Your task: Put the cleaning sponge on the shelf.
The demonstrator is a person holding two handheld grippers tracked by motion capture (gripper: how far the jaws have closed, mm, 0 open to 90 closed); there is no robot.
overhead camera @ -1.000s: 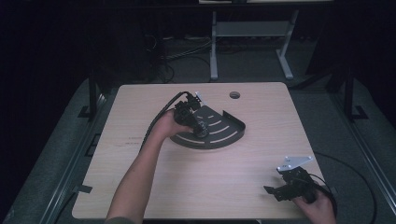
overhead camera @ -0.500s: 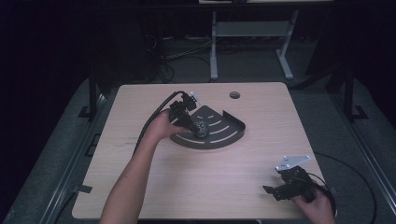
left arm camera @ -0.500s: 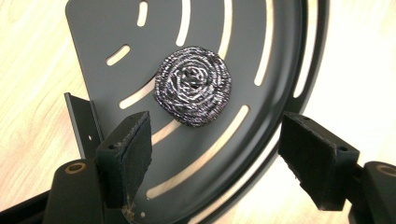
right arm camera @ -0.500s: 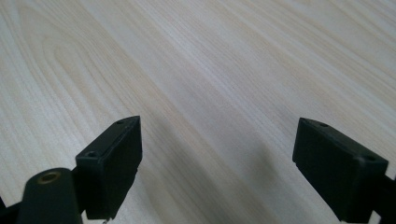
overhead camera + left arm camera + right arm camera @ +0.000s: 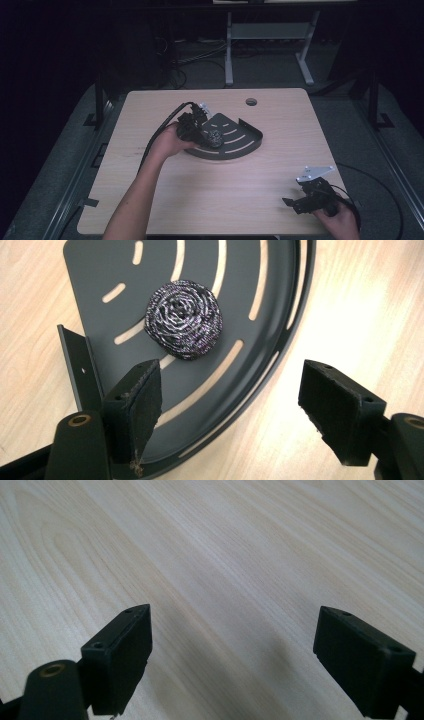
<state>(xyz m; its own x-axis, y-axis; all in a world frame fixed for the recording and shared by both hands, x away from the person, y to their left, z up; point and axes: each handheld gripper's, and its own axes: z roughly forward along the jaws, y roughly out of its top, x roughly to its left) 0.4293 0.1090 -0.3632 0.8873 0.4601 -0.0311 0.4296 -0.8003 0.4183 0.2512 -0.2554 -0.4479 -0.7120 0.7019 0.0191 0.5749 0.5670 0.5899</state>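
My left gripper is released, jaws wide and just opened a bit more, nothing between them. It hangs over the near curved rim of the dark slotted tray. The steel wool scourer lies free on the tray floor just past the jaw tips, closer to the tray's straight upright wall than to its curved rim. The tray sits left of the table's centre, toward the far edge. My right gripper is released too, empty, over bare wood by the near right corner.
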